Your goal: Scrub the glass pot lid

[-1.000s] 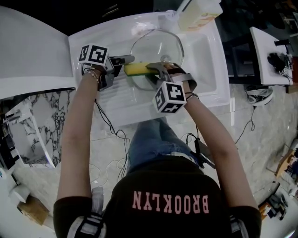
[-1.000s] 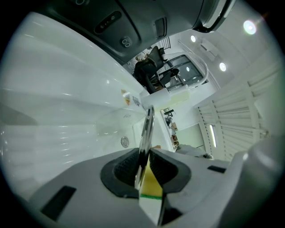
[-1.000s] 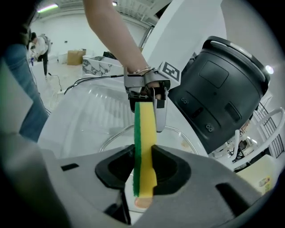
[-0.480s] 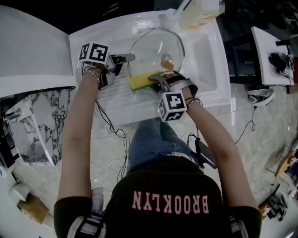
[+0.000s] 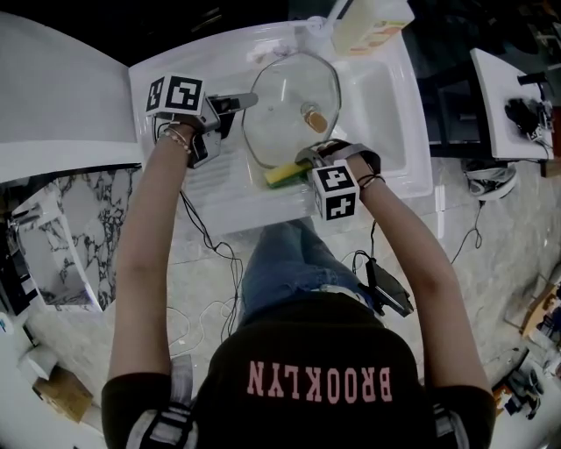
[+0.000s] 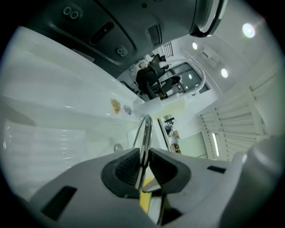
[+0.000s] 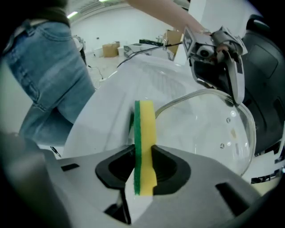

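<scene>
**Head view.**
- White sink unit (image 5: pixel 399 131) with a ribbed drainboard (image 5: pixel 215 188).
- Glass pot lid (image 5: pixel 285 96): tilted on edge over the drainboard, beside the basin. Its tan knob (image 5: pixel 316 118) is on the right-hand face.
- Left tongs (image 5: pixel 244 102): at the lid's upper-left rim.
- Right tongs (image 5: pixel 300 165): at the lid's lower edge, carrying a yellow-and-green sponge (image 5: pixel 282 174).
- Pale yellow container (image 5: pixel 368 22): at the sink's far edge.

**Left gripper view.**
- The jaws are closed tight on the lid's metal rim, which is seen edge-on between the pads.
- A strip of the yellow sponge shows below.

**Right gripper view.**
- The jaws are clamped on the sponge, which is held upright with its green face to the left.
- The lid's rim curves just beside the sponge's far end; whether they touch cannot be told.
- The person's jeans (image 7: pixel 49 75) are at the left.
</scene>
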